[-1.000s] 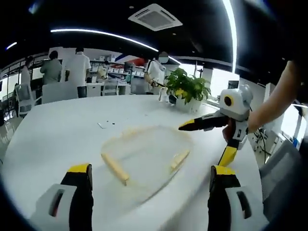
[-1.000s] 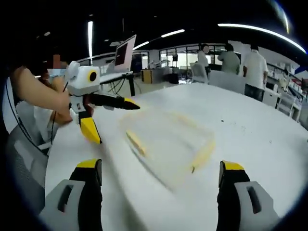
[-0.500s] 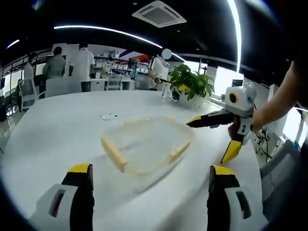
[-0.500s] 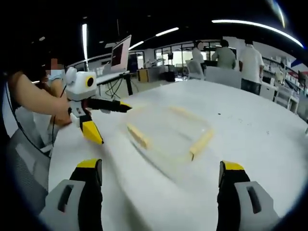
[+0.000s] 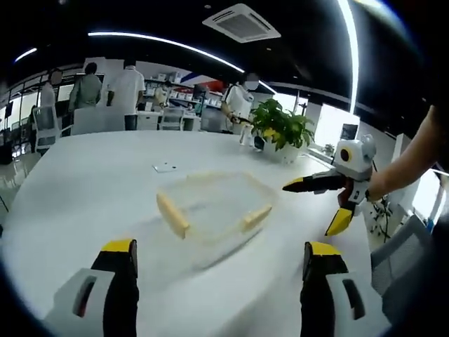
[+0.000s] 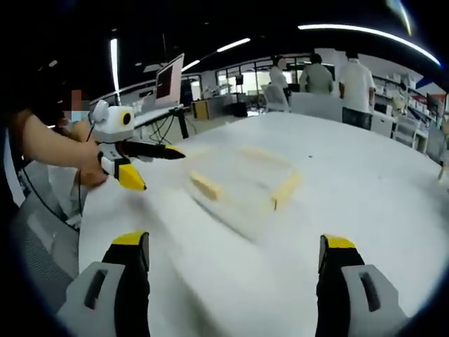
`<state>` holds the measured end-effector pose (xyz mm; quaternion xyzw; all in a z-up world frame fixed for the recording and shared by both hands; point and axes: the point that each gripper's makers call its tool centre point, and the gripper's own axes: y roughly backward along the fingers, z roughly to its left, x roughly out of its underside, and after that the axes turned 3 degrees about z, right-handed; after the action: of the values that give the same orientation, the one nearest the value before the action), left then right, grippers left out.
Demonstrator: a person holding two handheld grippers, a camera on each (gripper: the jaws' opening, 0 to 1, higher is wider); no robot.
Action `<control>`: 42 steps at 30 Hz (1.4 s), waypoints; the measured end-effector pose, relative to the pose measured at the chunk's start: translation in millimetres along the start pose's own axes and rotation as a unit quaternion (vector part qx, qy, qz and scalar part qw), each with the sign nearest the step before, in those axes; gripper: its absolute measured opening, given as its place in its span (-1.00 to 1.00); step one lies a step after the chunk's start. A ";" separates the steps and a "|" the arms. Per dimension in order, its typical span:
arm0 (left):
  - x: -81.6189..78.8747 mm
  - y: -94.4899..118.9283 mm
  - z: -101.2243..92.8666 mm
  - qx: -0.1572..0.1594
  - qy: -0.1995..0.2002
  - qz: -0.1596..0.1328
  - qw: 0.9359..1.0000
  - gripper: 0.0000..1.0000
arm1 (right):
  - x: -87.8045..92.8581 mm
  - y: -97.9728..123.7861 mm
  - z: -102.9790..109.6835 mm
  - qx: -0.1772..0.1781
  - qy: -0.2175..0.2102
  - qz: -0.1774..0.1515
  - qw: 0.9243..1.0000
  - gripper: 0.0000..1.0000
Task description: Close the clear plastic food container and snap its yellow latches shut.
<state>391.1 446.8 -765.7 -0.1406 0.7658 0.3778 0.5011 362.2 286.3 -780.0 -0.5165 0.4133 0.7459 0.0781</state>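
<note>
A clear container with yellow latches lies on a white table, ahead of and between both claws. The left claw hangs above the table with jaws wide apart, holding nothing. The right claw does likewise.

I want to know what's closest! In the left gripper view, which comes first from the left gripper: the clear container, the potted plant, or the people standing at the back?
1. The clear container, on the white table just ahead of the left gripper.
2. The potted plant, at the table's far edge, to the right.
3. The people, standing beyond the table, upper left.
</note>
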 end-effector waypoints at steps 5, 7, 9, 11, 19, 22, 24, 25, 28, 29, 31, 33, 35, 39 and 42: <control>7.5 17.6 -1.6 -0.008 0.012 0.004 1.000 0.92 | 8.3 13.6 3.3 0.006 -0.009 0.004 1.000 0.96; 10.3 26.7 0.6 -0.013 0.012 0.007 1.000 0.92 | 13.7 18.2 5.2 0.006 -0.007 0.010 1.000 0.95; 13.1 34.6 2.9 -0.016 0.026 0.005 1.000 0.91 | 16.5 24.4 5.3 0.011 -0.013 0.013 1.000 0.94; 15.1 41.5 2.7 -0.019 0.027 0.006 0.999 0.89 | 16.9 30.4 6.0 0.015 -0.018 0.010 1.000 0.93; 22.9 71.2 -5.5 -0.028 0.050 0.012 0.998 0.87 | 19.9 64.5 9.6 0.034 -0.006 0.007 0.999 0.77; 24.1 82.4 -9.9 -0.031 0.057 0.009 0.998 0.86 | 24.7 74.5 10.4 0.037 -0.021 0.007 0.999 0.76; 26.8 89.7 -14.3 -0.031 0.058 0.012 0.998 0.85 | 26.7 83.0 12.4 0.043 -0.024 0.004 0.999 0.74; 28.9 94.2 -17.7 -0.030 0.060 0.016 0.998 0.84 | 27.4 89.1 12.3 0.053 -0.026 0.003 0.998 0.70; 29.9 106.4 -25.1 -0.032 0.078 0.009 0.996 0.82 | 28.0 100.5 16.4 0.059 -0.048 -0.009 0.997 0.66; 30.0 110.4 -27.6 -0.035 0.096 -0.001 0.995 0.81 | 28.3 105.0 19.6 0.061 -0.052 -0.012 0.997 0.66; 36.4 113.7 -33.6 -0.029 0.113 0.003 0.993 0.79 | 29.4 110.5 25.0 0.062 -0.053 -0.014 0.997 0.62; 44.3 120.2 -34.1 -0.044 0.119 0.009 0.992 0.77 | 28.8 117.6 29.8 0.066 -0.071 -0.025 0.995 0.63; 44.5 126.7 -37.3 -0.046 0.137 -0.003 0.989 0.74 | 29.3 125.7 32.5 0.073 -0.082 -0.033 0.993 0.63; 44.4 143.6 -41.5 -0.062 0.158 -0.023 0.985 0.72 | 32.8 143.0 38.6 0.088 -0.103 -0.049 0.990 0.65; 47.8 157.3 -50.1 -0.073 0.174 -0.034 0.981 0.69 | 37.9 153.8 46.7 0.092 -0.116 -0.052 0.988 0.63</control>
<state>242.7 524.7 -728.1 -0.2660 0.8063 0.3855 0.3612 228.4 207.7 -723.4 -0.4377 0.4406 0.7547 0.2114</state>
